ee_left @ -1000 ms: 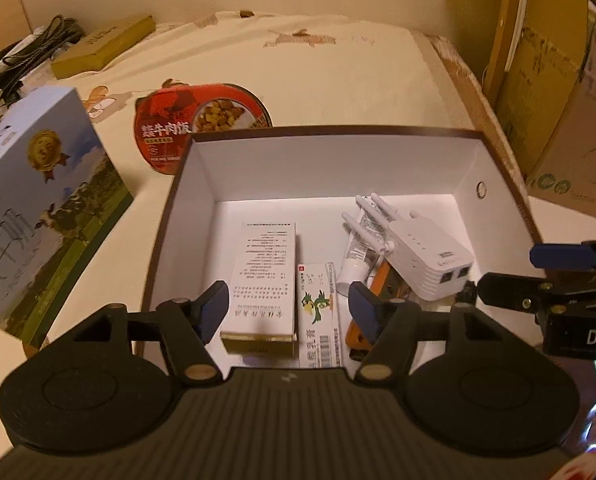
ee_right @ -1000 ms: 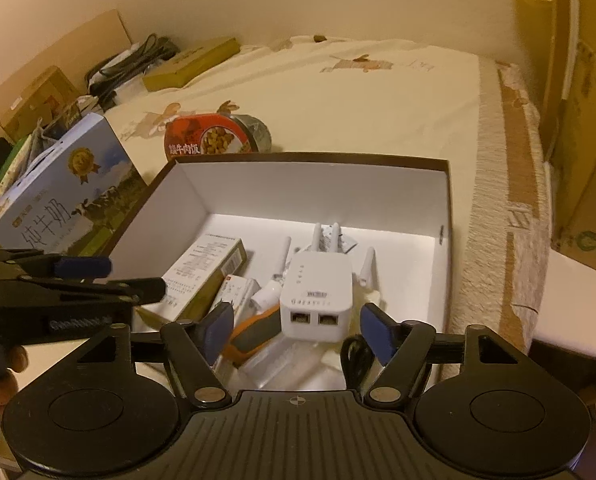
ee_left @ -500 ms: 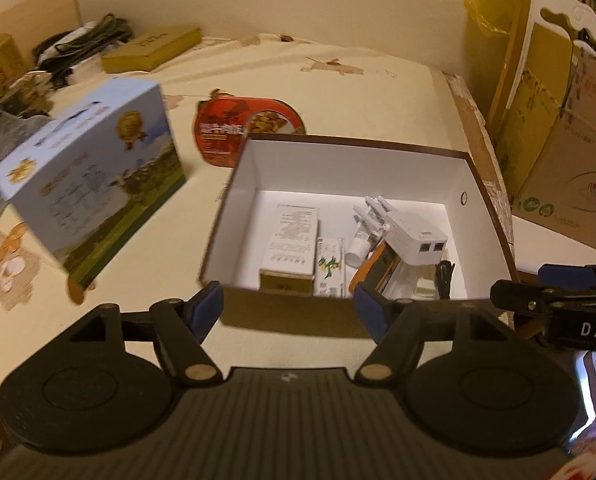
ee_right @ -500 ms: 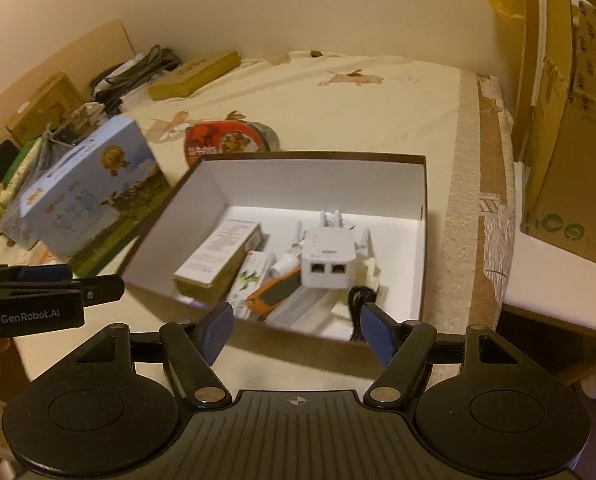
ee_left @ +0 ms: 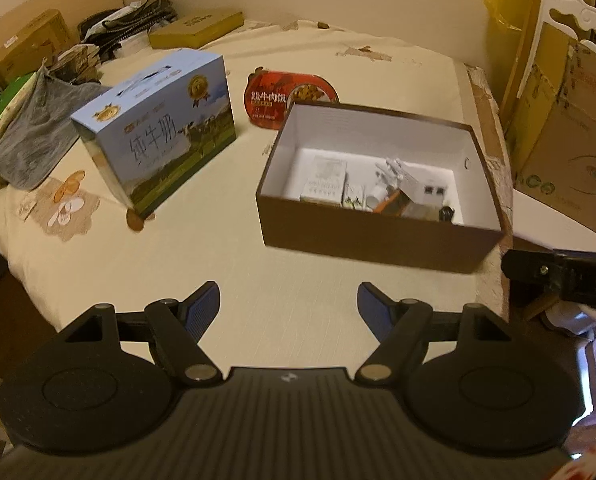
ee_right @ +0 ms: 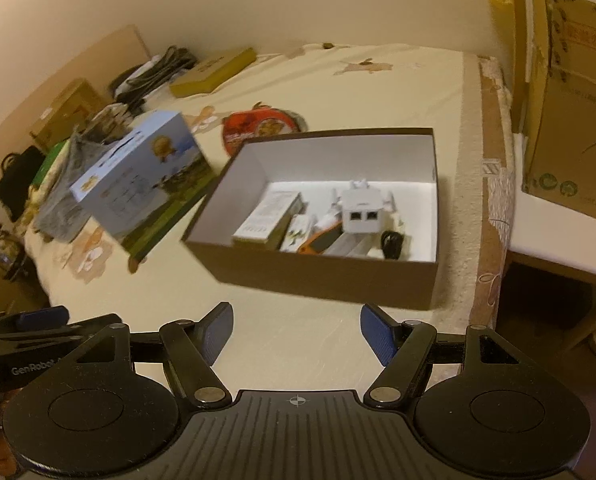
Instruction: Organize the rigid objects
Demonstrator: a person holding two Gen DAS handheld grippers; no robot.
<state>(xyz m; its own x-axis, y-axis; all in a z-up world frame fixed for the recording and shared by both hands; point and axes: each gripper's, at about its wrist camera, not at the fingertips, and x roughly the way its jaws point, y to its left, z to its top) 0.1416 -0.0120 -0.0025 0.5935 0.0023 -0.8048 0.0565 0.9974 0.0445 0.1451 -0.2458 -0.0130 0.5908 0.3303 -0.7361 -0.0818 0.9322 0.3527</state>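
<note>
A brown box (ee_left: 378, 236) (ee_right: 322, 278) with a white inside stands on the cream cloth near the table's right edge. In it lie a white router (ee_left: 422, 186) (ee_right: 364, 210), a white medicine carton (ee_left: 326, 178) (ee_right: 267, 220), a small green-print packet (ee_right: 298, 234) and an orange-edged tool (ee_right: 322, 240). My left gripper (ee_left: 289, 304) hangs well short of the box over bare cloth, jaws still opening, nothing between them. My right gripper (ee_right: 296, 330) is likewise back from the box, open and empty.
A blue milk carton (ee_left: 161, 128) (ee_right: 137, 176) stands left of the box, a red food tub (ee_left: 289, 96) behind it. Grey cloth, cables and flat boxes crowd the far left. Cardboard boxes (ee_left: 566, 120) rise beyond the right table edge.
Both grippers have pulled back and up from inside the box, which now looks small and distant. The left jaws have spread wider; the right jaws kept their width.
</note>
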